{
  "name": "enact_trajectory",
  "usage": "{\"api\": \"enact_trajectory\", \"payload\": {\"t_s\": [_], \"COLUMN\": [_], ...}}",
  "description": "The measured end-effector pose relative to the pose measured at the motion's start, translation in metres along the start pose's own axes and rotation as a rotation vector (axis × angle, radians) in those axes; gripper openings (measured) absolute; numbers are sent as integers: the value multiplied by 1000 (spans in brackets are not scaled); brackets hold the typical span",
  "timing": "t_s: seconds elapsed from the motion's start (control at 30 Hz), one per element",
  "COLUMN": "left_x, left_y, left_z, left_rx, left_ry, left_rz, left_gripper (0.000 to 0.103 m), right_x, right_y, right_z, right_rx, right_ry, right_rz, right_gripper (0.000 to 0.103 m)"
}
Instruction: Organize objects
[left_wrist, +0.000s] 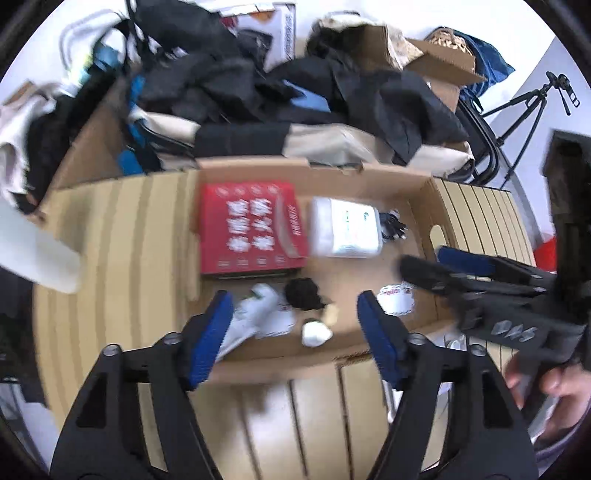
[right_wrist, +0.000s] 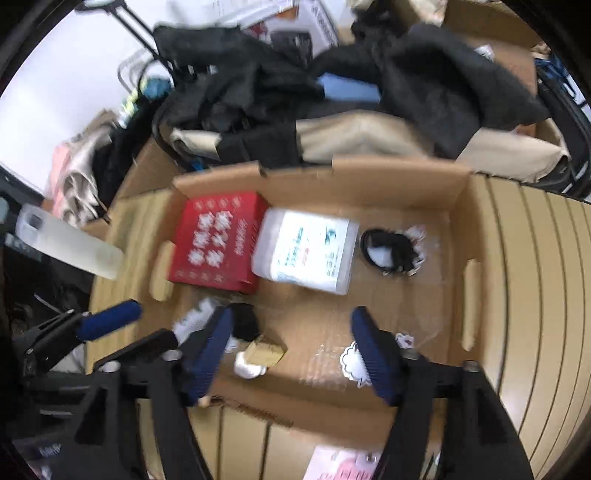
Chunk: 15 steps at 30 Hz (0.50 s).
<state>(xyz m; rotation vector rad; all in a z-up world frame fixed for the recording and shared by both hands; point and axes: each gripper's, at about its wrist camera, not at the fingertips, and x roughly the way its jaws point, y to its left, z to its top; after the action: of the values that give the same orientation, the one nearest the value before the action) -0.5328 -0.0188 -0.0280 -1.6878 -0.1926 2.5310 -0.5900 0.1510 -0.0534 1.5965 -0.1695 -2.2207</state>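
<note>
Inside the cardboard box (right_wrist: 458, 236), the white jug (right_wrist: 306, 254) lies beside the red carton (right_wrist: 218, 243); probably heavy, slick, best gripped across its narrow sides. Left claw (left_wrist: 295, 328) and right claw (right_wrist: 291, 350) hover apart, empty.

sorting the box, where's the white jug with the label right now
The white jug lies on its side inside the cardboard box, right of the red box and left of the coiled black cable.

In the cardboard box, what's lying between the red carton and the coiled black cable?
A white plastic jug lying on its side sits between the red carton and the coiled black cable; its left edge looks to touch the carton. The right wrist view shows this best.
</note>
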Motion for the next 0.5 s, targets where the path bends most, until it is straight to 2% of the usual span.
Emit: {"api": "enact_trajectory", "payload": {"t_s": [0.13, 0.27, 0.37, 0.5], "left_x": [-56, -119, -154, -195], "left_y": [12, 25, 35, 39], "left_z": [-10, -37, -56, -78], "left_rx": [21, 45, 34, -8], "left_ry": [-4, -23, -34, -72], "left_rz": [88, 197, 225, 219], "left_gripper": [82, 88, 92, 94], "right_x": [-53, -125, -167, -210], "right_y": [3, 0, -3, -6], "right_z": [-14, -43, -65, -96], "right_rx": [-25, -77, -110, -121], "right_ry": [-17, -61, -77, -129], "right_rz": [-37, -89, -118, -150], "right_gripper": [73, 73, 77, 80]}}
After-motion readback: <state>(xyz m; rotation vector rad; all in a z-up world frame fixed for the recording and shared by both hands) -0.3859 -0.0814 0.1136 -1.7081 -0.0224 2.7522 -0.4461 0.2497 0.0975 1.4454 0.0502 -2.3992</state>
